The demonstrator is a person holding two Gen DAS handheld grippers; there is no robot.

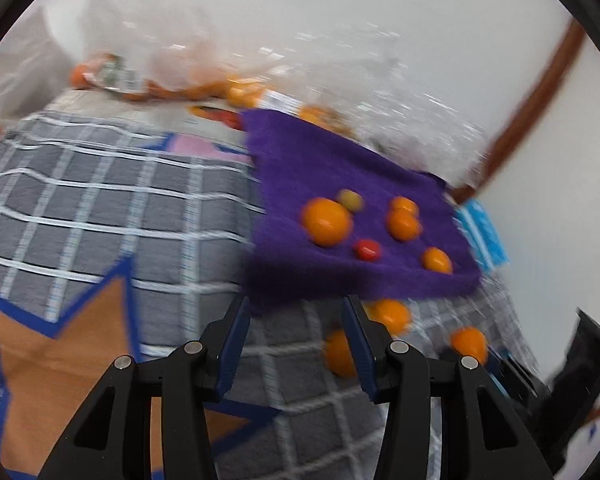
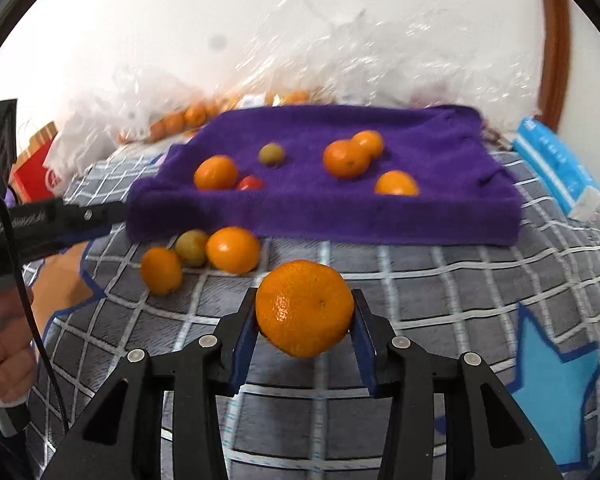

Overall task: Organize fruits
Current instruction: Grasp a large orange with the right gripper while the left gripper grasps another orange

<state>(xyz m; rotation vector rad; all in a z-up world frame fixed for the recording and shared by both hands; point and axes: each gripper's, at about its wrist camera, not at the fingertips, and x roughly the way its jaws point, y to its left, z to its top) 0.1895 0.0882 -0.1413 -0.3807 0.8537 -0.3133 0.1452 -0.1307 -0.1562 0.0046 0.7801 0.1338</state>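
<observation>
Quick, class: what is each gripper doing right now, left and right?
Left gripper: open, nothing between its fingers.
Right gripper: shut on an orange, held above the bedspread.

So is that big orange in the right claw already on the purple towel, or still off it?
Off it. The big orange sits pinched in the right claw, above the checked blanket, short of the purple towel.

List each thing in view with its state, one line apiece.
Right tongs: shut on a mandarin, held above the blanket.
Left tongs: open, nothing between them.
Held mandarin: gripped, off the surface.
Purple towel: spread flat, six fruits resting on it.
Red tomato: on the towel, beside a mandarin.
Loose fruits: three on the checked blanket, off the towel.
</observation>
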